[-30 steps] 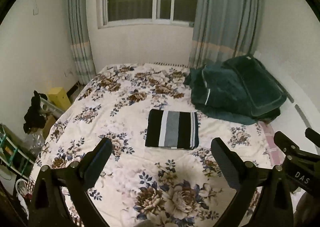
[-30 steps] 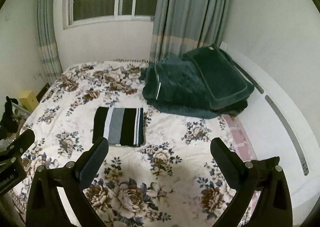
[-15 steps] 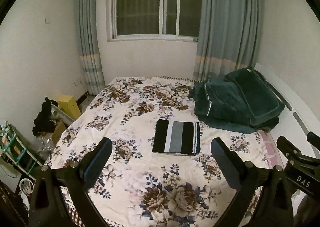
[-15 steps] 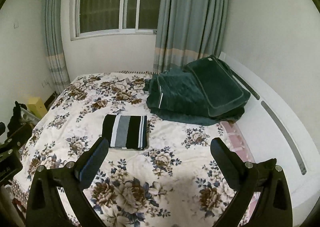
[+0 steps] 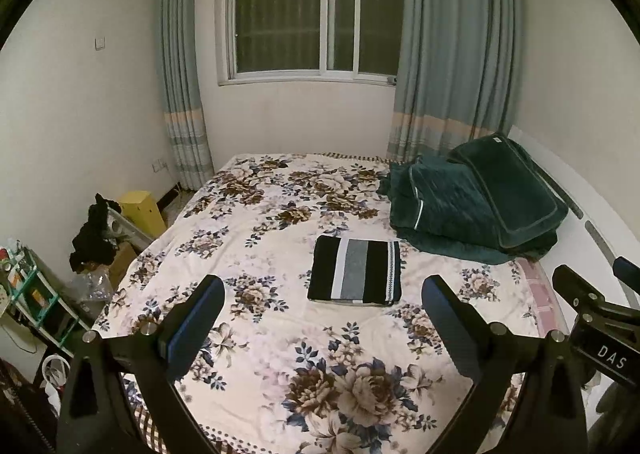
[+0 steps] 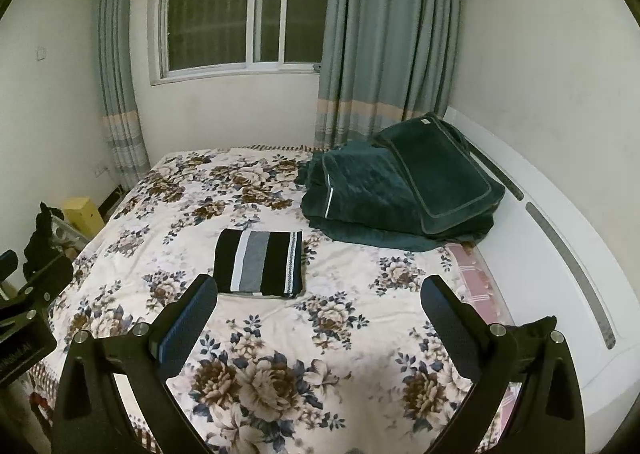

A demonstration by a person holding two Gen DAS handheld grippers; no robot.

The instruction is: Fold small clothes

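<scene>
A folded black, white and grey striped garment (image 5: 355, 273) lies flat in the middle of the floral bed cover (image 5: 280, 222); it also shows in the right wrist view (image 6: 259, 265). My left gripper (image 5: 323, 294) is open and empty, held well back from the garment above the bed's near end. My right gripper (image 6: 319, 293) is open and empty, also well back, with the garment ahead and to its left. Part of the right gripper shows at the right edge of the left wrist view (image 5: 600, 318).
A pile of dark green bedding (image 5: 476, 198) lies at the bed's far right by the white headboard (image 6: 560, 238). Left of the bed stand a yellow box (image 5: 143, 210), dark clothes (image 5: 92, 234) and a shelf rack (image 5: 32, 294). A curtained window (image 5: 316, 14) is behind.
Both grippers have drawn back and up from the bed, so the folded garment looks smaller and farther and more of the window and floor shows. The garment has not moved.
</scene>
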